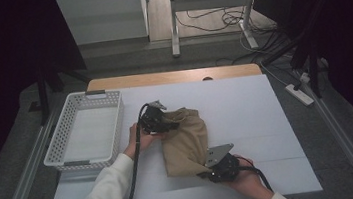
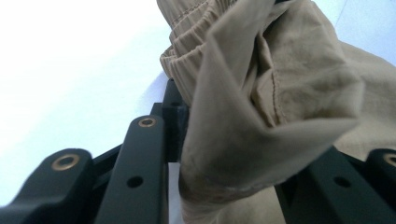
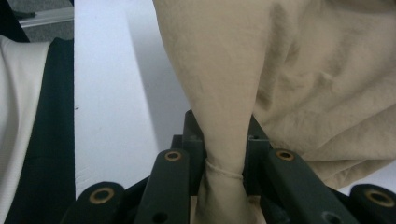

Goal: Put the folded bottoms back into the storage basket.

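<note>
Tan shorts point(image 1: 185, 141) with an elastic waistband lie crumpled at the centre of the high view on my white table point(image 1: 246, 106). My left gripper point(image 1: 159, 123) clamps the waistband end; my right gripper point(image 1: 218, 167) pinches a hem at lower centre. White plastic basket point(image 1: 69, 127) sits at left.

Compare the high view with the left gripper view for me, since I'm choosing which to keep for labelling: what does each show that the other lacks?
High view alone: the white basket left of the garment, the person's hands, the right gripper at the garment's near edge, and the floor beyond the table. Left gripper view alone: the elastic, gathered waistband and a seam up close, with cloth pinched between its black jaws. Both: the tan garment on the white surface, held by the left gripper.
</note>
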Action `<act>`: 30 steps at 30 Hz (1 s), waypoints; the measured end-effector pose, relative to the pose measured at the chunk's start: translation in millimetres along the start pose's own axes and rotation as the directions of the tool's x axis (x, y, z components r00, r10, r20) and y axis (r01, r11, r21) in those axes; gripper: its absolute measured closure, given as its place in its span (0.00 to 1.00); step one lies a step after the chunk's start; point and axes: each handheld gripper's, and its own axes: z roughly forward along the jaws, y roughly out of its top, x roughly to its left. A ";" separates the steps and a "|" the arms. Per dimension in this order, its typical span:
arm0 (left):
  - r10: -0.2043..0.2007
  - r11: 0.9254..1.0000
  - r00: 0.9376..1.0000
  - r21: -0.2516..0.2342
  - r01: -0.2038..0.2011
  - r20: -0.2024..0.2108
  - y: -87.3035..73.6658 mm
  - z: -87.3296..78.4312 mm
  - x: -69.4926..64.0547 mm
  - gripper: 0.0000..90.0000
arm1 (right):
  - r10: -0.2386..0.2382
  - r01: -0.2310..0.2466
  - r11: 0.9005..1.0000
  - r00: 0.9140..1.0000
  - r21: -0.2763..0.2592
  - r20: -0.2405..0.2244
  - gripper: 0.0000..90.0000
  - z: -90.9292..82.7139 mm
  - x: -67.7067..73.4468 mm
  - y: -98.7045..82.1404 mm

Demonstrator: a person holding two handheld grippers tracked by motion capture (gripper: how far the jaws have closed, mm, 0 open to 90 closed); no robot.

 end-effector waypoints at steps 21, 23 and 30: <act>0.025 0.999 1.000 -0.044 -0.024 0.012 6.2 -15.3 -5.9 0.76 | -0.018 0.022 0.996 0.999 -0.092 0.044 0.86 -14.6 1.8 4.6; 0.028 0.999 1.000 -0.047 -0.028 0.010 6.8 -17.0 -6.6 0.76 | -0.017 0.022 0.995 0.999 -0.101 0.046 0.86 -14.9 2.2 4.9; 0.042 0.997 0.999 -0.060 -0.041 0.005 8.8 -23.7 -8.1 0.76 | -0.023 0.029 0.992 0.998 -0.120 0.057 0.86 -17.5 2.6 6.7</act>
